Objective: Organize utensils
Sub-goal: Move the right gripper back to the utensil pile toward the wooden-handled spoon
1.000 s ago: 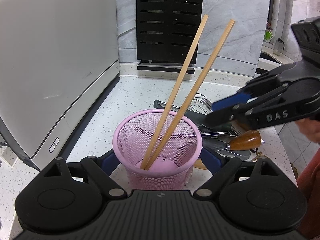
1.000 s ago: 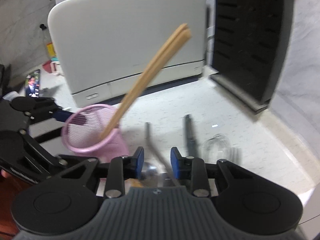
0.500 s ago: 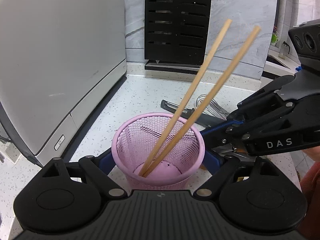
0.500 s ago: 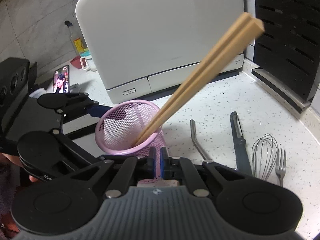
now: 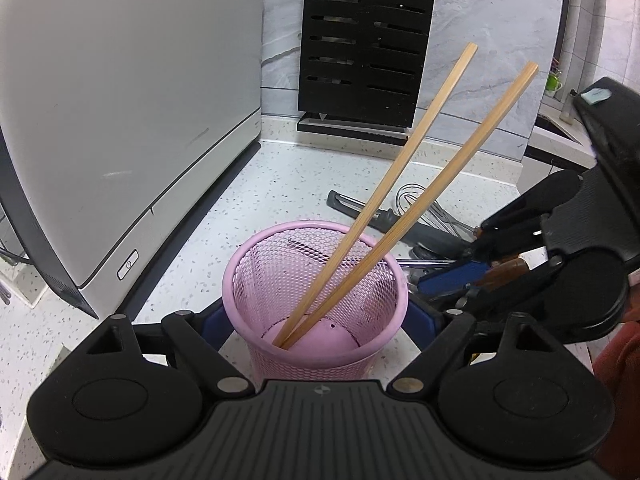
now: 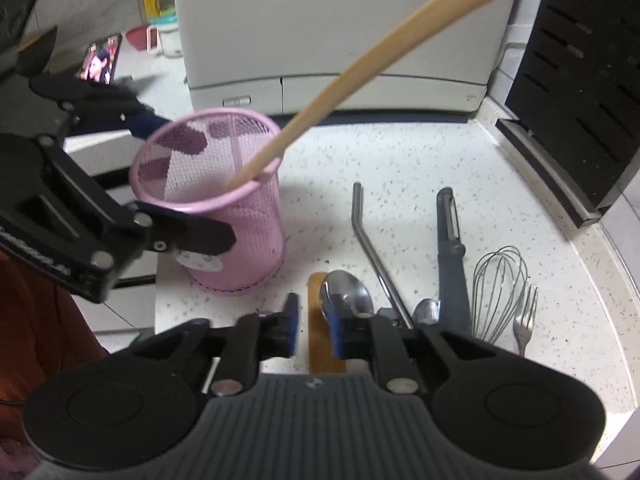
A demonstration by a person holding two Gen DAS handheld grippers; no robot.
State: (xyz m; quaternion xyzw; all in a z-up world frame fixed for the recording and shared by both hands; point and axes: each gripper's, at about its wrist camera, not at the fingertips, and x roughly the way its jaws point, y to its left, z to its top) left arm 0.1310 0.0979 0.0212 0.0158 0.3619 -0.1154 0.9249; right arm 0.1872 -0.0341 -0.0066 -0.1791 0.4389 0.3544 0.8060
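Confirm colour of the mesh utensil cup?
Pink, all over: the mesh cup shows best in the left wrist view, with the chopsticks standing in it.

Both views are evenly and brightly lit from overhead, and only soft shadows are cast on the speckled desk (image 5: 288, 184). Straight edges are bowed by fisheye distortion toward the corners. The right wrist view is softened by motion blur, most strongly along the chopsticks (image 6: 360, 80); the left wrist view is sharp.
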